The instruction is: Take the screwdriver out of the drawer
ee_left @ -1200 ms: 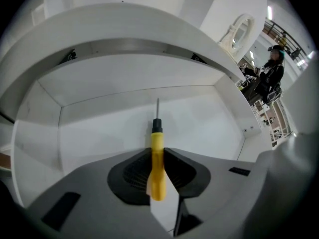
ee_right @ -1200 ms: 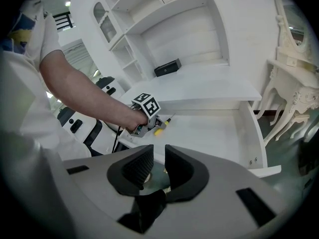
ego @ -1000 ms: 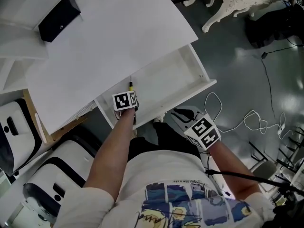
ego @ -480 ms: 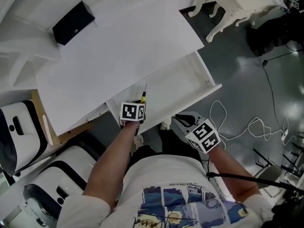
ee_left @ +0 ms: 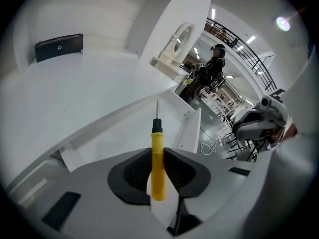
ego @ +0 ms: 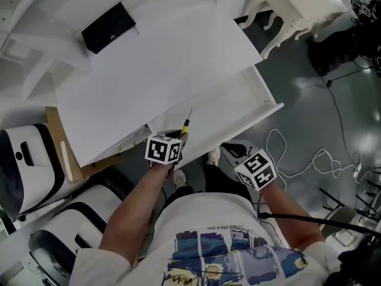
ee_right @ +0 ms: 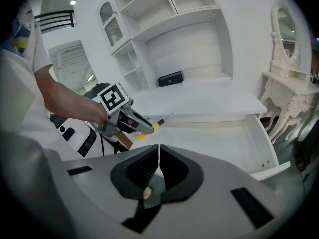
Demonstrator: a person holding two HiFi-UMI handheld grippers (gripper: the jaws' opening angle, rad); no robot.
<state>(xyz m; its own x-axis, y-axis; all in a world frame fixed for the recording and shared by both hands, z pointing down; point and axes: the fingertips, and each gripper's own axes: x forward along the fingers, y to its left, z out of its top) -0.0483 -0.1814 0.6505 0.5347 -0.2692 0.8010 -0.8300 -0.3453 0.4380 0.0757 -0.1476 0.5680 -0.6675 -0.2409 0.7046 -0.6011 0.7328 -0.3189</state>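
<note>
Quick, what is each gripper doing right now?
Left gripper: closed on the screwdriver.
Right gripper: closed, holding nothing.

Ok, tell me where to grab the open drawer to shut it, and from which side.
Take the drawer by its front panel, coming from above on the person's side: a thin upright board with a free top edge, and no handle shows. The right gripper is empty but shut, so it should probably open first; the left gripper holds the screwdriver.
</note>
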